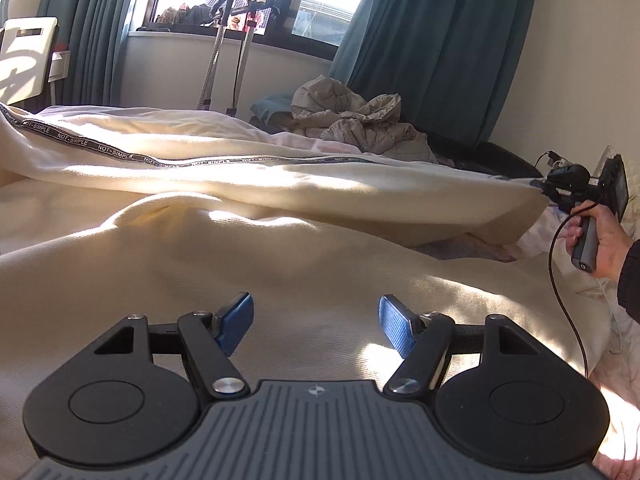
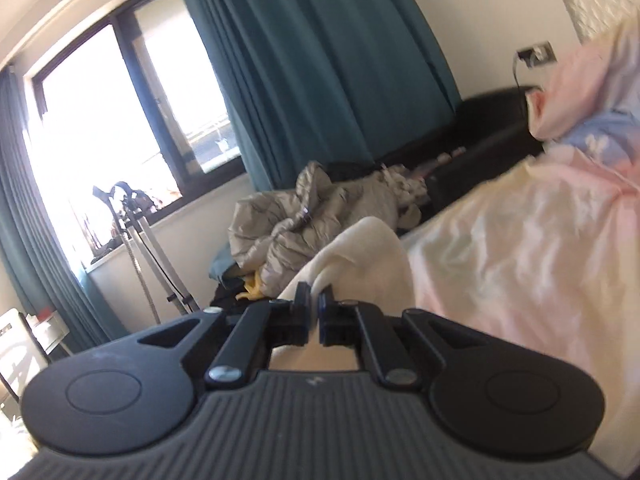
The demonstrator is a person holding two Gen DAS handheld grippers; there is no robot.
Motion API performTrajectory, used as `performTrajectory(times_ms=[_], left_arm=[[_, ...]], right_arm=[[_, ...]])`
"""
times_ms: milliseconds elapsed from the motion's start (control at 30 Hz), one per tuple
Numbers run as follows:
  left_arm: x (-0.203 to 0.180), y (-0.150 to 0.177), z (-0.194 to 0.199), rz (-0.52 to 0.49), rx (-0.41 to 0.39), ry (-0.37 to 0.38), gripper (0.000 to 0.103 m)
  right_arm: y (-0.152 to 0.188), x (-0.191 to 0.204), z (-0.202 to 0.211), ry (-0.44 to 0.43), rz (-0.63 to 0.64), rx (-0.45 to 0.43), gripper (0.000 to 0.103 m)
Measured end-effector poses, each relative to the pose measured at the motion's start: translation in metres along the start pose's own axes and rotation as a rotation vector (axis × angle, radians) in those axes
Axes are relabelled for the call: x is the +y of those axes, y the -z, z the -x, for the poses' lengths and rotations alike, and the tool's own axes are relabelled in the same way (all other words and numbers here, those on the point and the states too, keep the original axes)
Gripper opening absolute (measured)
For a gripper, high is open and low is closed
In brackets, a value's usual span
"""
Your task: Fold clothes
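Spreading across the bed: one cream garment (image 1: 280, 240), large, soft, creased, with a black tape trim (image 1: 120, 150) printed "NOT-SIMPLE" along a raised fold.

Landmark for all entries: the cream garment.

- Left gripper (image 1: 316, 316): hovers just above the near part of the garment; its blue-padded fingers (image 1: 236, 320) stand wide apart with nothing between them, and only flat cloth lies beneath.
- Right gripper (image 2: 314, 300): at the garment's far right corner; jaws clenched tight on a bunched fold of the cream cloth (image 2: 360, 256), which rises above the fingertips. From the left wrist view the same gripper (image 1: 538, 186) pulls that corner up into a taut edge, lifted off the bedding.
- Hand (image 1: 600, 240): right of the garment's lifted corner, wrapped round the right gripper's handle; a dark sleeve shows at the wrist and a black cable (image 1: 560, 280) loops down below it.
- Pink and pale floral bedding (image 2: 540, 260): under and to the right of the garment.
- Grey-beige padded jacket (image 1: 352, 120): crumpled in a heap beyond the garment's far edge.
- Teal curtains (image 1: 432, 48): behind the jacket, flanking a bright window (image 1: 320, 0).
- Upright stand with a hose (image 1: 228, 48): beyond the garment, before the window sill.
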State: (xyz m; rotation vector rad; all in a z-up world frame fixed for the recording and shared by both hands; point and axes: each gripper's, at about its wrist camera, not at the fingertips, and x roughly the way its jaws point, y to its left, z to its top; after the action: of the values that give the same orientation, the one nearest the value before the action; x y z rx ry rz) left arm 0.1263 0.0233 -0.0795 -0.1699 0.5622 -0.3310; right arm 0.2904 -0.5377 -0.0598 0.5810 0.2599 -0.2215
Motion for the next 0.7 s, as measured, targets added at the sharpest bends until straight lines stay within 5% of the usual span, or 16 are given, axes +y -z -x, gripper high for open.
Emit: performTrajectory(times_ms=[100, 267, 500, 700], left_arm=[[0.004, 0.000, -0.002, 0.032, 0.012, -0.006, 0.073], [0.008, 0.000, -0.005, 0.053, 0.020, -0.010, 0.073], [0.005, -0.003, -0.009, 0.026, 0.032, -0.034, 0.073], [0.003, -0.004, -0.003, 0.020, 0.040, -0.038, 0.074]], right_arm=[[0.035, -0.055, 0.009, 0.074, -0.190, 0.108, 0.005], [0.067, -0.084, 0.032, 0.104, -0.346, 0.147, 0.005], [0.077, -0.057, 0.032, 0.186, -0.148, 0.167, 0.013], [0.083, -0.019, 0.081, 0.222, 0.011, 0.213, 0.022]])
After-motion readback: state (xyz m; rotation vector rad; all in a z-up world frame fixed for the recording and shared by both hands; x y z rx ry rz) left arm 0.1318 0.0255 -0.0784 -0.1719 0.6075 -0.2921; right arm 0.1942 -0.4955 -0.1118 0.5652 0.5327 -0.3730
